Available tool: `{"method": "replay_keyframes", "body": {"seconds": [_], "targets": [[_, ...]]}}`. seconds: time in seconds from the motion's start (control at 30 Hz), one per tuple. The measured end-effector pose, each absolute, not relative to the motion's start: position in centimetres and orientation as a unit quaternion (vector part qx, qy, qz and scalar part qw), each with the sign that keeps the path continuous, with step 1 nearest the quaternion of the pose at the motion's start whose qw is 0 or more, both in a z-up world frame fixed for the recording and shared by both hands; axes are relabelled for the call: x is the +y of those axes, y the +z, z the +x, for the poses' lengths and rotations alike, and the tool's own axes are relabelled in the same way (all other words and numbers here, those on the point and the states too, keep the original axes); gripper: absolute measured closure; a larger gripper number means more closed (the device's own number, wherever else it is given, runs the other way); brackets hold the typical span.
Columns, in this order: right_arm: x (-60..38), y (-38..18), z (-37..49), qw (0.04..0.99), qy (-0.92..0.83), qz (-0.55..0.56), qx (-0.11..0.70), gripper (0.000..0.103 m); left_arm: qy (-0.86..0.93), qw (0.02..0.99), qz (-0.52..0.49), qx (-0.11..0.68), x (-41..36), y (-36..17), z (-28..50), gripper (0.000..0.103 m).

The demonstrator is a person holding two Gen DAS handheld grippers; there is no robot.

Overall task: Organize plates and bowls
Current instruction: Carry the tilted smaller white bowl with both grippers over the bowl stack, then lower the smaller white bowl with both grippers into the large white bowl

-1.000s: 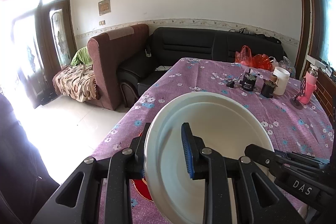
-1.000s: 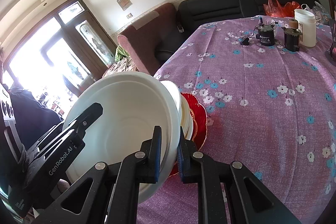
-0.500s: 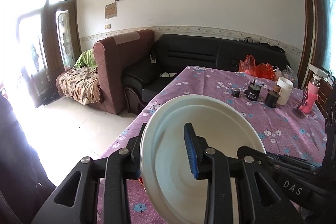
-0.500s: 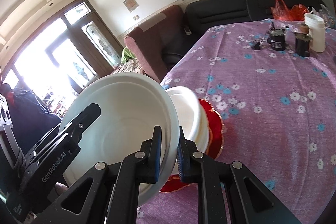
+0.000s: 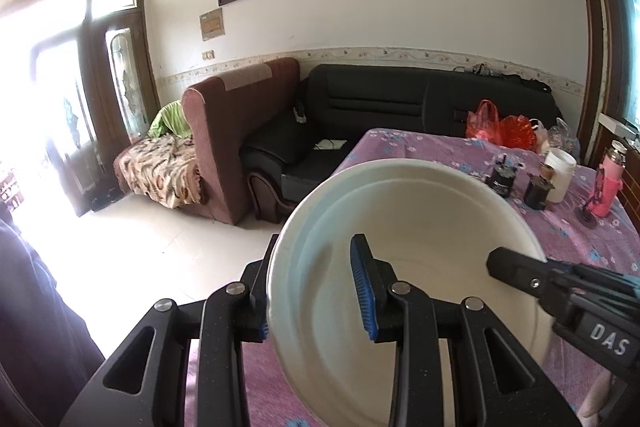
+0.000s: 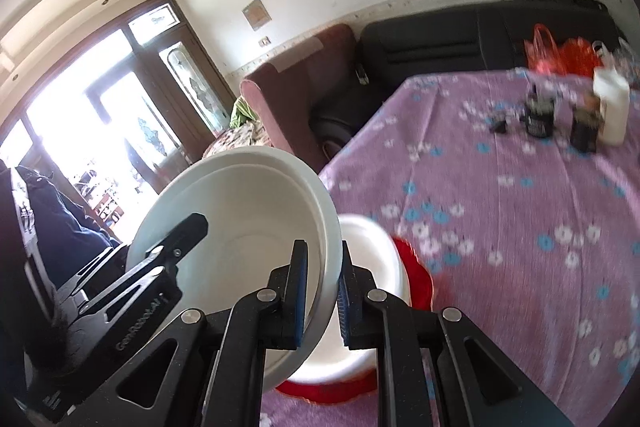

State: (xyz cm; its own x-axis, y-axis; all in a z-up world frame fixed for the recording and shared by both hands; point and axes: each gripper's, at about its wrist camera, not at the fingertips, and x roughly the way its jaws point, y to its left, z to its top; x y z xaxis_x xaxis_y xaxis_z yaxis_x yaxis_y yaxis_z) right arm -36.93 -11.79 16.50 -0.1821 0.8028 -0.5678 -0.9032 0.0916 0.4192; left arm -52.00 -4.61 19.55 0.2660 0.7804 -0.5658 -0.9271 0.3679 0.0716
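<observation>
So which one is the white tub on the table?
Look at the purple flowered tablecloth, at its far end near the red bags. The white tub stands beside two small dark jars; it is the only tall white thing there.

"DAS" is read in white letters on the right hand-held gripper (image 5: 516, 267); "GenRobot.AI" is read, partly blurred, on the left hand-held gripper (image 6: 192, 227).

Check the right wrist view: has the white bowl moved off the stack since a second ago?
Yes. The white bowl has risen up and left of the white plates on the red plate, exposing more of them.
</observation>
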Motion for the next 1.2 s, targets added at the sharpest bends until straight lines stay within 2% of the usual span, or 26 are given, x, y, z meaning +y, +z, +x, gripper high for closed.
{"method": "replay_keyframes", "body": {"seconds": [0.13, 0.6, 0.83, 0.93, 1.2], "targets": [[-11.0, 16.7, -37.9, 0.64, 0.67, -0.085, 0.366, 0.088, 0.55, 0.778, -0.141, 0.269, -4.2, 18.7, -52.3, 0.069], [-9.7, 11.1, -37.9, 0.652, 0.63, -0.13, 0.401, 0.088, 0.54, 0.758, -0.164, 0.327, -2.9, 12.7, -51.4, 0.069], [-9.4, 10.4, -38.3, 0.664, 0.619, -0.152, 0.391, 0.088, 0.54, 0.752, -0.172, 0.338, -2.5, 11.8, -51.5, 0.069], [-9.3, 10.3, -38.5, 0.67, 0.616, -0.158, 0.384, 0.088, 0.537, 0.753, -0.174, 0.337, -2.6, 11.7, -51.7, 0.065], [-9.2, 10.1, -38.7, 0.677, 0.61, -0.159, 0.379, 0.088, 0.548, 0.742, -0.202, 0.329, -2.3, 12.1, -53.5, 0.041]]}}
